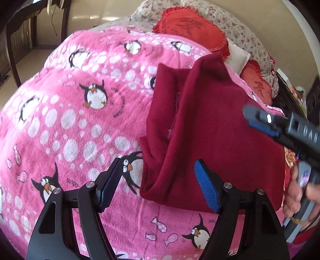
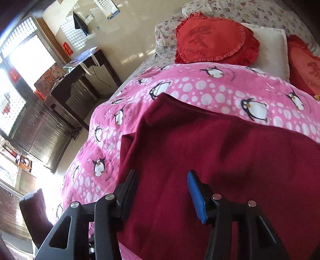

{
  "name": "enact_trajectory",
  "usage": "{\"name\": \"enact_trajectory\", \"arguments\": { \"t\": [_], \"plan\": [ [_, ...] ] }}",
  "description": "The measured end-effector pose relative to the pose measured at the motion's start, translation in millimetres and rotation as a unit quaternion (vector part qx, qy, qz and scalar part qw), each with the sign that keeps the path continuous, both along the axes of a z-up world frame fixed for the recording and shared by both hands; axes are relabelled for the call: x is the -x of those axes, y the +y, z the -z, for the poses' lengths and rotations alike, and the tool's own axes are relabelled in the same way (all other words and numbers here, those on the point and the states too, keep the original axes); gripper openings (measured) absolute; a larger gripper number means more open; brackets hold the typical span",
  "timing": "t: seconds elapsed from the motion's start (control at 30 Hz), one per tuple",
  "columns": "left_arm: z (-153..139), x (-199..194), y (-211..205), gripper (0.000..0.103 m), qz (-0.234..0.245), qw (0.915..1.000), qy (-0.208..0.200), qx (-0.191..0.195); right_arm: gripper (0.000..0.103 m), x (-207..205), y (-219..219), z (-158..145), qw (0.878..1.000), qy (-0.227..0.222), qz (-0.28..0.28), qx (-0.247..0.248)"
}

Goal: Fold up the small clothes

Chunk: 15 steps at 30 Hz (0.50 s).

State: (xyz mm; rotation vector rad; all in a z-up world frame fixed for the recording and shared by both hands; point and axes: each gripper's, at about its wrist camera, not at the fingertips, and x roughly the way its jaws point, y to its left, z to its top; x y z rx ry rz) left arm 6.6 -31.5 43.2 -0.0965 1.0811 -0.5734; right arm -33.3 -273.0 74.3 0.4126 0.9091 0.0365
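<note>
Two claws in play, both empty. Left wrist view, bottom of frame: left claw [image 1: 158, 185] stands wide apart over the near left corner of the dark red garment [image 1: 212, 128], pads clear of the cloth, gripping nothing. Right wrist view, bottom centre: right claw [image 2: 162, 194] stands partly apart just above the same garment [image 2: 210, 164], no fabric pinched between its pads. From the left view the right claw [image 1: 260, 122] comes in blurred from the right edge, carried by a hand [image 1: 296, 192] at lower right.

Garment lies on the pink penguin blanket [image 1: 80, 120] spread over the bed, filling centre-right of the left view. One layer looks laid over the body, with a long fold ridge running top to bottom left of centre; a narrower strip shows beyond that ridge. Pink cloth [image 1: 254, 92] peeks out along the upper right edge; can't tell what it belongs to.

Farther back, top of frame: red heart cushions [image 2: 212, 38], a white pillow [image 2: 268, 48], floral bedding [image 2: 260, 12].

Reading: mid-fold, one fold set down and let go. Next move likely calls for both claws to take the near hem corners, pinching all layers together, then carry them toward the far edge. Risk: thick fleece slipping or the lower layer dragging.
</note>
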Motion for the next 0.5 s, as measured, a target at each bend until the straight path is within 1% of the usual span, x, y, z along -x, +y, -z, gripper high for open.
{"name": "enact_trajectory", "arguments": {
  "t": [0.1,0.3,0.4,0.5],
  "plan": [
    [-7,0,-7,0.074,0.006,1.0,-0.007,0.001,0.049,38,-23,1,0.999,-0.004,0.034,0.021],
    [1,-4,-30,0.074,0.01,0.9999,0.005,-0.009,0.049,115,-80,1,0.993,-0.005,0.113,0.044],
    [6,0,-39,0.074,0.006,0.9995,-0.004,-0.031,0.049,140,-108,6,0.989,-0.002,0.147,0.034],
    [14,1,-47,0.074,0.012,0.9982,-0.009,-0.058,0.049,152,-131,14,0.984,0.003,0.173,0.033]
  ]
}}
